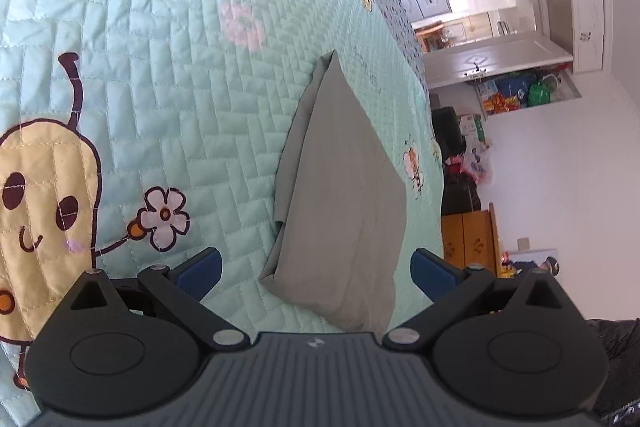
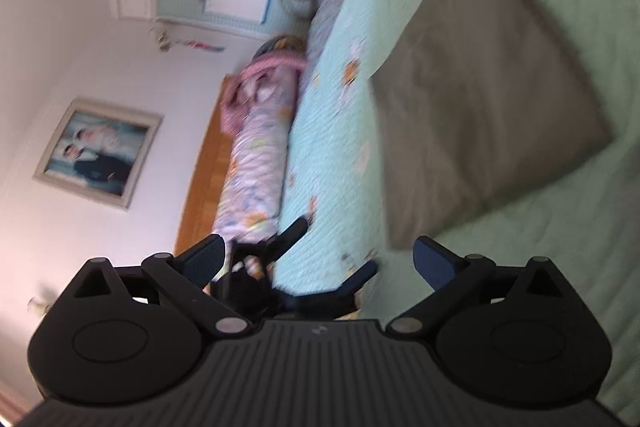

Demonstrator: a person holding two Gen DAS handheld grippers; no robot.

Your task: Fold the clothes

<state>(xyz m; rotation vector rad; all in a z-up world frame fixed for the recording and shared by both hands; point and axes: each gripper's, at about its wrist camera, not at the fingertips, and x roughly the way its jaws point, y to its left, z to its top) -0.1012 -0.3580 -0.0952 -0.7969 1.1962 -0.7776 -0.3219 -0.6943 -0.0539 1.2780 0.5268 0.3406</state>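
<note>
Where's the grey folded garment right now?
The grey folded garment lies flat on the mint quilted bedspread near the bed's edge, straight ahead of the open left claw; in the right wrist view it sits up and right of the open right claw.

Even, soft daylight, bright overall, no harsh glare. Left wrist view sharp; quilted bedspread shows a mild sheen, folded grey garment casts a faint shadow. Right wrist view heavily motion-blurred, framed picture and pillow smeared. Strong fisheye curvature, dark vignetted corners in both.
</note>
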